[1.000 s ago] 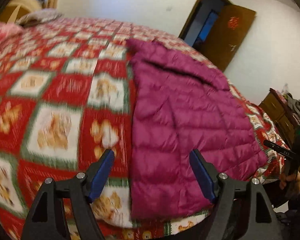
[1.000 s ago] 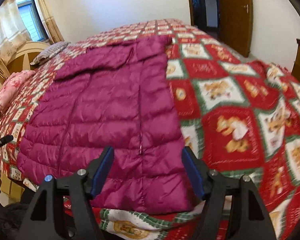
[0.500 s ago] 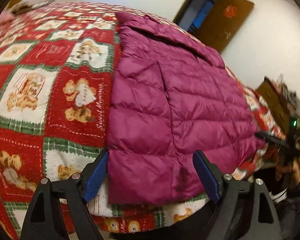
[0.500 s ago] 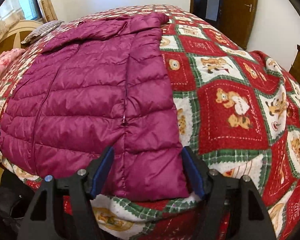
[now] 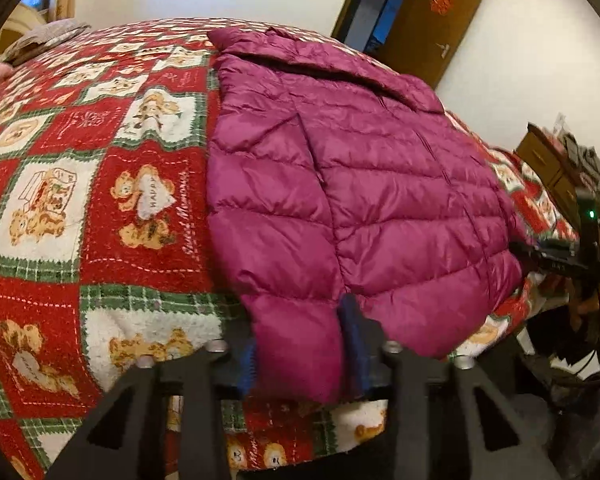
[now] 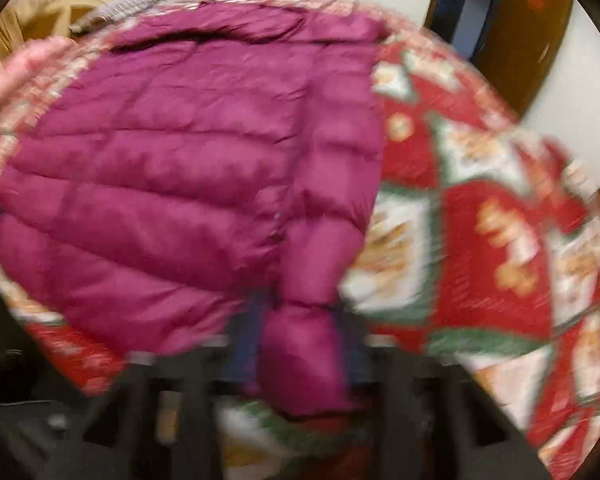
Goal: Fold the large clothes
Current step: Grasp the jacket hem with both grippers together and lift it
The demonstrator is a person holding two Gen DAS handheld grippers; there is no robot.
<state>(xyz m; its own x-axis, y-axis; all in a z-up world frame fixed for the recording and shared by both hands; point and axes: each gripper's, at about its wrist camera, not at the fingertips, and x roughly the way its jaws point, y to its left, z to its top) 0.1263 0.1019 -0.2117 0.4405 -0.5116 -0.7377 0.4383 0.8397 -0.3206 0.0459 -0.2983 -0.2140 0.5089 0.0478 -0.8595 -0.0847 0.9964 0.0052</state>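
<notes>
A magenta quilted puffer jacket (image 5: 360,184) lies flat on a bed, hem toward me, collar far. My left gripper (image 5: 300,344) is shut on the jacket's near left hem corner, fabric bunched between the blue pads. In the right wrist view, which is blurred, the jacket (image 6: 172,168) fills the left half, and my right gripper (image 6: 300,344) is shut on its near right hem corner. The right gripper also shows in the left wrist view (image 5: 568,256) at the jacket's far corner.
The bed wears a red, green and white bear-print blanket (image 5: 100,184). A pillow (image 5: 44,36) lies at the head. A brown door (image 5: 424,20) stands open behind the bed. A wooden dresser (image 5: 556,168) stands at the right.
Both grippers moved forward onto the hem and closed on its corners. They were open a second ago. The right view has become blurred with motion.
</notes>
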